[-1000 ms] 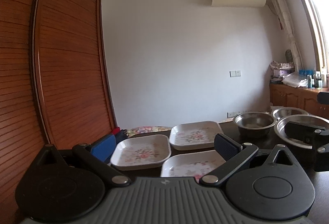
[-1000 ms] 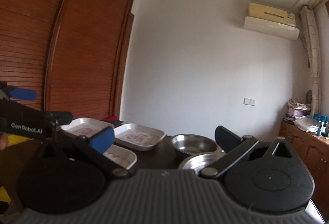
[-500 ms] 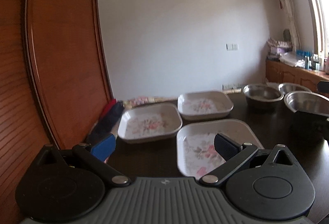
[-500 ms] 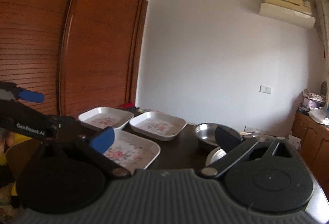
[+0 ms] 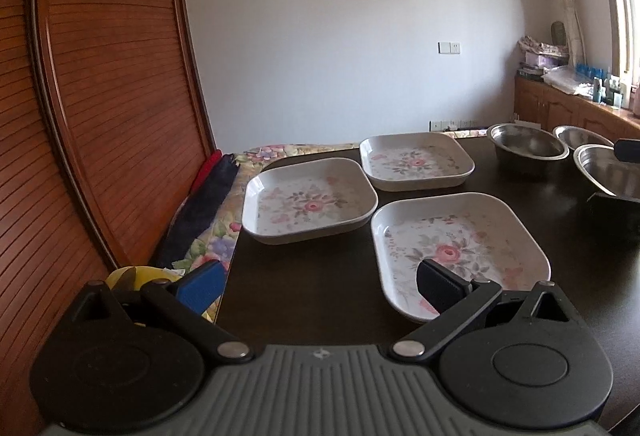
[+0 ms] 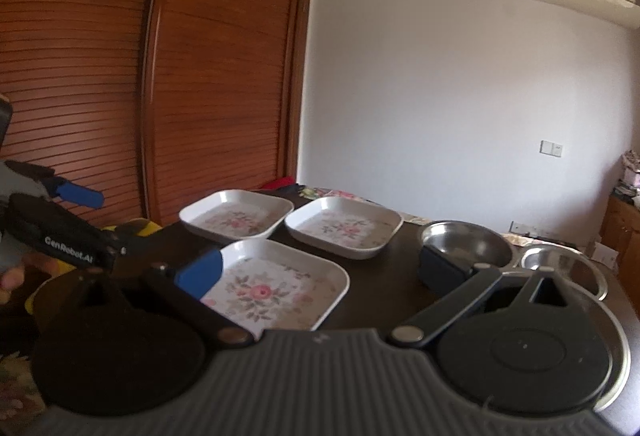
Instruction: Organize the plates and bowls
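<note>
three square white plates with pink floral prints sit upright on the dark bench (image 5: 320, 288). the nearest plate (image 5: 460, 252) is the landmark. the second plate (image 5: 308, 200) lies just beyond its left corner, close but apart. the third plate (image 5: 416, 160) lies behind it, beside the second. right of the third, well apart from the nearest plate, three empty steel bowls cluster: one deep bowl (image 5: 526, 146), a far bowl (image 5: 580, 136), and a wide bowl (image 5: 608, 168) cut by the frame edge.

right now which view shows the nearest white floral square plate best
The left wrist view: nearest white floral square plate lies almost whole, only its near rim hidden behind a finger. The right wrist view shows it blurrier, its near-left part covered by the blue-tipped finger.
</note>
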The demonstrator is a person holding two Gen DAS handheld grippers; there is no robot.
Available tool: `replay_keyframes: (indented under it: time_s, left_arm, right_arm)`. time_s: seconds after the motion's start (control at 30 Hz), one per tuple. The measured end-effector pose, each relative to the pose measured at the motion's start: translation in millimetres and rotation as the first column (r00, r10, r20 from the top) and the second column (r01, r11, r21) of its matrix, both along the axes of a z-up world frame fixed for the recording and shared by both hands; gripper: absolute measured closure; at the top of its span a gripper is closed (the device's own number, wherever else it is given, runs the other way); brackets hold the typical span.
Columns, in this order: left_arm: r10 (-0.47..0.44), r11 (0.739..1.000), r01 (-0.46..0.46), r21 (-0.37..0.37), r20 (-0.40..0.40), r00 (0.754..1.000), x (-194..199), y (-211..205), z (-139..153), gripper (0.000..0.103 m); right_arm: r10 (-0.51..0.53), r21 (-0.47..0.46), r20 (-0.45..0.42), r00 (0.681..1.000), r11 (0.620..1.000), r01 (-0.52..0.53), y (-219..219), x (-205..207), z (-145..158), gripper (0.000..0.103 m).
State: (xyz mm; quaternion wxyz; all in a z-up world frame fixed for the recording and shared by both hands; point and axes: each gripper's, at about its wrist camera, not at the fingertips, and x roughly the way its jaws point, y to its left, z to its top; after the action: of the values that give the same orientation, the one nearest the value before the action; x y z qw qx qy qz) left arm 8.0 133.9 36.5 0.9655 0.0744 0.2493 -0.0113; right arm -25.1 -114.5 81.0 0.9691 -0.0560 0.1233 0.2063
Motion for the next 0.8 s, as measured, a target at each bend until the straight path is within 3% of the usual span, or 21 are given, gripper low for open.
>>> replay_keyframes:
  time_s: [0.17,0.23,0.3,0.4,0.57,0.8]
  left_arm:
    - [-0.017,0.999,0.017,-0.027,-0.012,1.000,11,8,6,0.000]
    - [-0.030,0.999,0.030,-0.029,-0.003,1.000,15,10,6,0.000]
    - [-0.042,0.998,0.041,-0.039,-0.015,0.999,21,12,5,0.000]
    - [-0.082,0.994,0.080,-0.072,-0.027,0.996,30,16,5,0.004]
    - [-0.132,0.986,0.127,-0.107,-0.040,0.990,45,15,4,0.015]
    - [-0.181,0.974,0.163,-0.158,-0.104,0.978,68,12,-11,0.040]
  right_arm:
    - [0.057,0.001,-0.062,0.996,0.998,-0.057,6,15,0,0.005]
    - [0.075,-0.016,-0.084,0.994,0.997,-0.076,10,21,-1,0.022]
    - [0.088,-0.021,-0.111,0.990,0.996,-0.091,13,27,-2,0.024]
    - [0.101,-0.022,-0.150,0.983,0.994,-0.106,16,36,-5,0.039]
    - [0.125,-0.019,-0.193,0.973,0.991,-0.131,15,47,-9,0.040]
    - [0.112,-0.047,-0.269,0.957,0.991,-0.129,17,62,-20,0.040]
